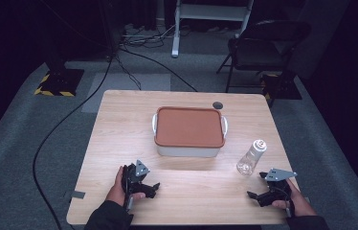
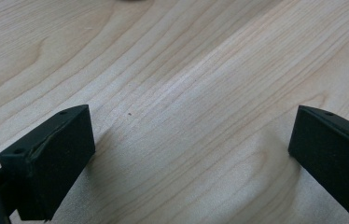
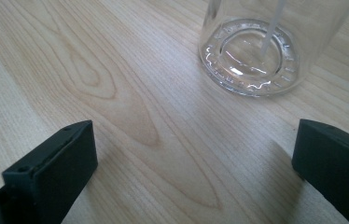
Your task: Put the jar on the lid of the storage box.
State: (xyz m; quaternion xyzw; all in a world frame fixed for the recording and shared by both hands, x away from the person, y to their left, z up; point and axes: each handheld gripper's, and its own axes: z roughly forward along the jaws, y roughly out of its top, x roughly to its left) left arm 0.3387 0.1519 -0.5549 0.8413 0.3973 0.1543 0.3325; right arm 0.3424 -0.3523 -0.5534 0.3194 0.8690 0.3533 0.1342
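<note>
**Both tools at rest near the front edge; approach to the spray bottle not yet begun**

The left hand-held gripper (image 1: 149,188) sits low over the worktop (image 1: 119,139) near the front-left corner. In the left gripper view its jaws stand wide apart with bare wood grain between them; nothing is held.

The right hand-held gripper (image 1: 255,195) sits near the front-right corner. In the right gripper view its jaws are likewise spread, empty, and the base of the clear spray bottle (image 3: 252,56) stands just ahead of them, slightly to one side of the centre line, with its dip tube visible through the wall.

From the high view, the spray bottle (image 1: 251,158) stands upright, toward the right edge of the worktop, near the right tool and apart from it. A white storage box with a terracotta lid (image 1: 189,127) occupies the middle of the worktop, lid seated, well clear of both tools. The bottle stands just off its front-right corner, not touching.

Judgement: the work is at its opening step, with nothing grasped. The bottle is the likeliest first object, being nearest the right tool. The next move calls for advancing the right tool, centring the jaws either side of the bottle's body, and closing gently; a clear, light, apparently near-empty bottle could tip or skid if struck off-centre.
</note>
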